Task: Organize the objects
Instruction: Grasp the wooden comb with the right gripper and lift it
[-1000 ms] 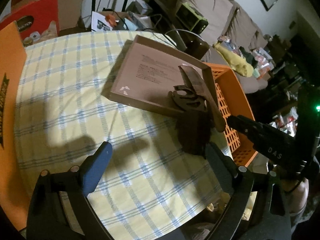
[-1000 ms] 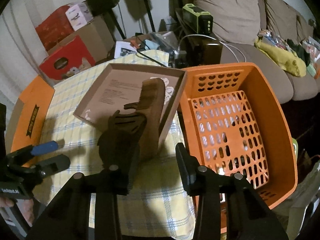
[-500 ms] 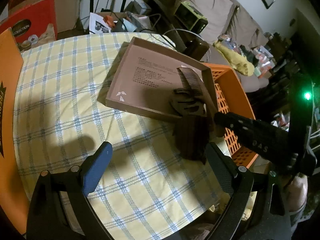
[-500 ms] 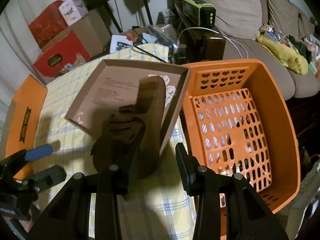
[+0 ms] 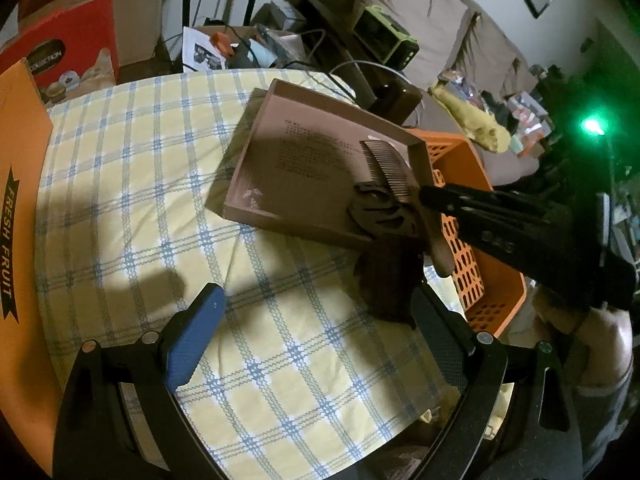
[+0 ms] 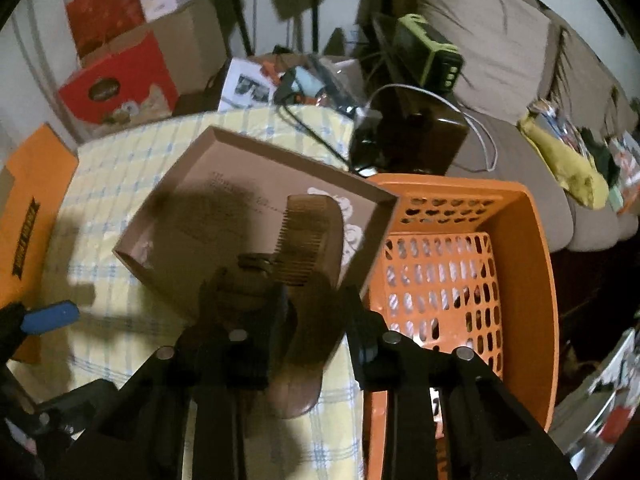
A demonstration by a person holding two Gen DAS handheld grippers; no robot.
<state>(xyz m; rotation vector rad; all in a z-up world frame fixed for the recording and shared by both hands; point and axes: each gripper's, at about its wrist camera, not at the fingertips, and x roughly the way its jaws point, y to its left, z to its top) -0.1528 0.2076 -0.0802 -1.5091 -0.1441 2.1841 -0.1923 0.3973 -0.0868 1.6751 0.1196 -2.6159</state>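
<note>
My right gripper reaches over the near edge of the brown box lid, its jaws set around the handle of the wooden comb but, as best I can judge from the right wrist view, with a gap showing on one side, so not yet clamped; blur keeps me from being sure. The comb lies inside the lid, teeth toward the far corner, handle overhanging the near wall toward the checked tabletop. A darker carved wooden piece sits touching the comb at the same edge. The orange basket stands just beside the lid on its right. My left gripper hovers over the cloth with jaws spread wide and nothing between them. The risk I see: closing here could catch the carved piece along with the comb, or nip only the handle's tip, letting the comb pivot and drop between lid and basket. The lid rests tilted against the basket rim, so a downward push could tip it or slide it off the tabletop.
</note>
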